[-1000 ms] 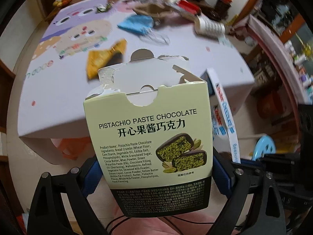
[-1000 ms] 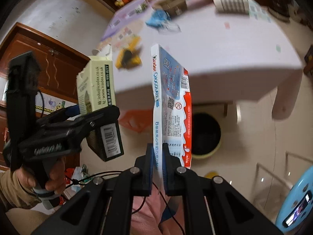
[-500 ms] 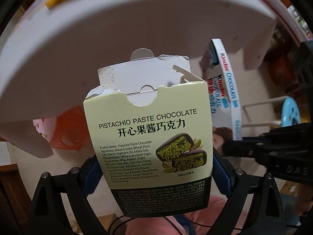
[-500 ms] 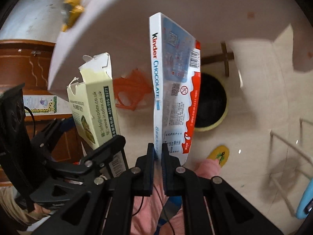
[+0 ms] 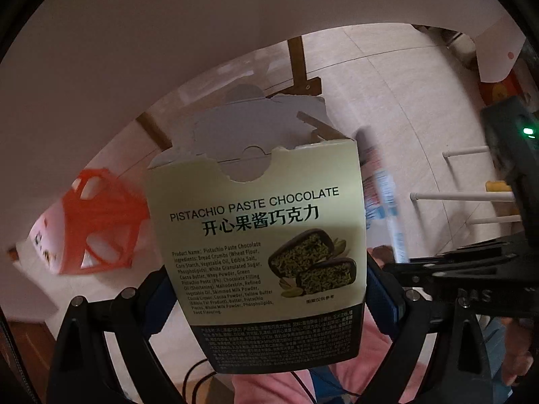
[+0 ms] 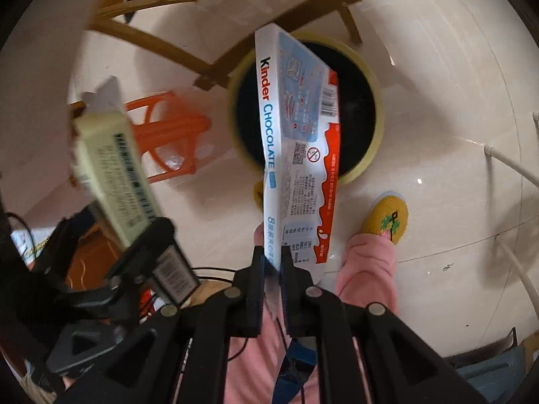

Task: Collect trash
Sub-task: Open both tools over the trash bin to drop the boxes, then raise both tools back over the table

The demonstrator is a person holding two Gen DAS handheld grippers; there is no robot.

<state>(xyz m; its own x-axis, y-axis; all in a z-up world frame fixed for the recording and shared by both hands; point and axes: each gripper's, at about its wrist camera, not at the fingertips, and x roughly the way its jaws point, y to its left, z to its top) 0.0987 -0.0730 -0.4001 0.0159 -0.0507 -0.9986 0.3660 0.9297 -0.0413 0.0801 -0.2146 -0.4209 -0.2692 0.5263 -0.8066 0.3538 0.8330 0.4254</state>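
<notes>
My left gripper (image 5: 269, 282) is shut on a pale green pistachio chocolate box (image 5: 256, 222) with a torn-open top, held upright and pointing down at the floor. In the right wrist view that box (image 6: 111, 168) and the left gripper (image 6: 151, 245) show at the left. My right gripper (image 6: 272, 262) grips the bottom edge of a flat Kinder chocolate box (image 6: 296, 155); its jaws are opening, with the box still between the pads. The Kinder box hangs over a round dark bin with a yellow rim (image 6: 379, 124). It shows blurred in the left wrist view (image 5: 384, 195).
An orange plastic stool (image 6: 168, 134) stands left of the bin, under the table. Wooden table legs (image 6: 161, 43) cross behind it, and the tablecloth overhang (image 5: 134, 50) hangs above. A person's pink trouser leg (image 6: 367, 269) and yellow slipper (image 6: 387, 219) are right of the bin. White rails (image 5: 465, 197) stand at the right.
Both grippers have dropped with their boxes from table-top height to below the table edge. The bin now lies right behind the Kinder box.
</notes>
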